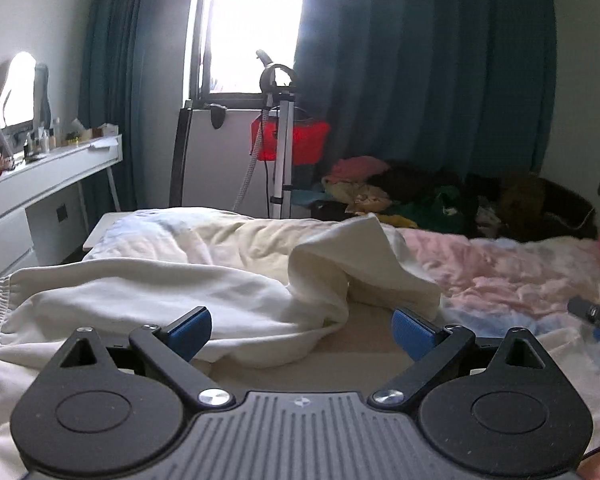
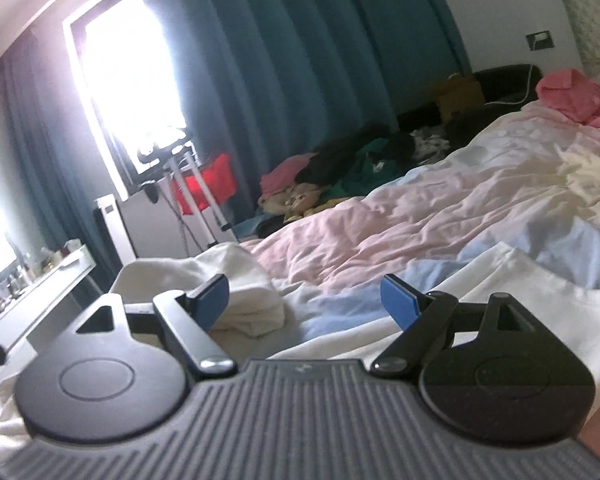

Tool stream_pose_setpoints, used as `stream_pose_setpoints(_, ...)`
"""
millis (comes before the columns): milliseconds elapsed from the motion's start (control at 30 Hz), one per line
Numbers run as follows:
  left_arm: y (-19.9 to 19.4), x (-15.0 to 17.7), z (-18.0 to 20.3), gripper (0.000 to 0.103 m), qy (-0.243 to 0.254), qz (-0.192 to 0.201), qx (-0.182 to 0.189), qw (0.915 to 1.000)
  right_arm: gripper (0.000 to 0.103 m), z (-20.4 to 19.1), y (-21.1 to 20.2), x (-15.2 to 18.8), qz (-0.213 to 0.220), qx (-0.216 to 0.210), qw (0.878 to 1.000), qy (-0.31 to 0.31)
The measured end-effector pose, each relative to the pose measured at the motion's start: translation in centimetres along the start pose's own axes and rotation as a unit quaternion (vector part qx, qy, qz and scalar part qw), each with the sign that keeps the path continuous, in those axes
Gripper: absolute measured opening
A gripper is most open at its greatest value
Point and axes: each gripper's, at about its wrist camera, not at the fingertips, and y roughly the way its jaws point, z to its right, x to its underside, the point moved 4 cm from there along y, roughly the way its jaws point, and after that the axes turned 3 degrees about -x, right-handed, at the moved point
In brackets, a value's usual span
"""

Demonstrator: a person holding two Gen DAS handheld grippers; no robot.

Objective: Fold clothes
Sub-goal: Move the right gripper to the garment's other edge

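Observation:
A crumpled white garment [image 1: 172,296] lies on the bed, bunched up into a peak at its far right; its ribbed hem shows at the left edge. My left gripper [image 1: 302,330] is open just above its near fold, holding nothing. In the right wrist view the same white garment [image 2: 244,280] lies bunched ahead on the left, with a flat white part [image 2: 540,312] under the right finger. My right gripper [image 2: 306,302] is open and empty above it. The right gripper's tip [image 1: 598,314] also shows at the right edge of the left wrist view.
The bed has a rumpled pink, blue and cream duvet [image 1: 512,268]. A pile of mixed clothes [image 1: 412,196] lies beyond the bed by the teal curtains. A steamer stand [image 1: 282,136] and a white desk [image 1: 48,176] stand at the left. Pink clothes [image 2: 572,96] lie far right.

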Motion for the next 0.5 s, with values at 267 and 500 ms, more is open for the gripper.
stream_pose_setpoints(267, 2.3, 3.5, 1.0, 0.098, 0.052, -0.019, -0.003, 0.9984, 0.085, -0.4, 1.4, 1.6, -0.016, -0.009, 1.0, 0.0)
stream_pose_setpoints(500, 2.4, 4.2, 0.5, 0.098, 0.037, -0.028, 0.004, 0.9989, 0.085, -0.7, 3.5, 3.4, -0.038, -0.014, 0.999, -0.004)
